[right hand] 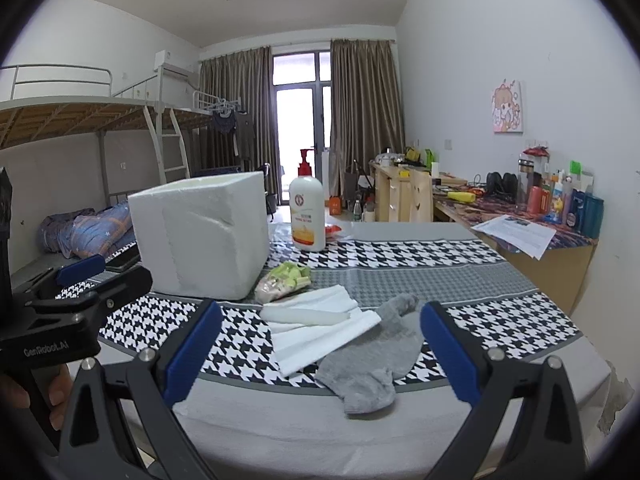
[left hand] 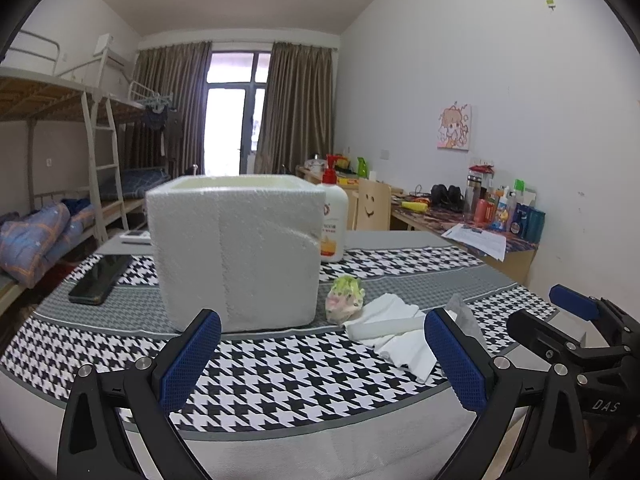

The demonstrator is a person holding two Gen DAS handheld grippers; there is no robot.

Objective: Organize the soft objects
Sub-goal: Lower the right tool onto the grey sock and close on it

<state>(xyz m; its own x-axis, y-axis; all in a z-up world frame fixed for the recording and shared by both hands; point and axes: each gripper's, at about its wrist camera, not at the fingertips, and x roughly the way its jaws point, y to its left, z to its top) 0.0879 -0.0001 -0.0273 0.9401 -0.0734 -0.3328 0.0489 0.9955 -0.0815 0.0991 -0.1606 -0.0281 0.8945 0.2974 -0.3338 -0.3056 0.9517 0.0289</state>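
A white foam box [left hand: 236, 252] stands open-topped on the houndstooth tablecloth [left hand: 280, 376]; it also shows in the right wrist view [right hand: 200, 236]. To its right lie a small green and pink soft toy [left hand: 345, 293] [right hand: 285, 278], a folded white cloth [left hand: 396, 332] [right hand: 320, 320] and a grey sock [right hand: 372, 356], whose tip shows in the left wrist view [left hand: 460, 312]. My left gripper [left hand: 322, 356] is open and empty, in front of the box. My right gripper [right hand: 320, 352] is open and empty, with the sock and cloth between its fingers' line of sight.
A lotion pump bottle [right hand: 307, 208] stands behind the box. A black phone [left hand: 101, 278] lies left of the box. A cluttered desk [right hand: 532, 216] runs along the right wall. Bunk beds [left hand: 60, 184] stand at the left. The table's near edge is just below the grippers.
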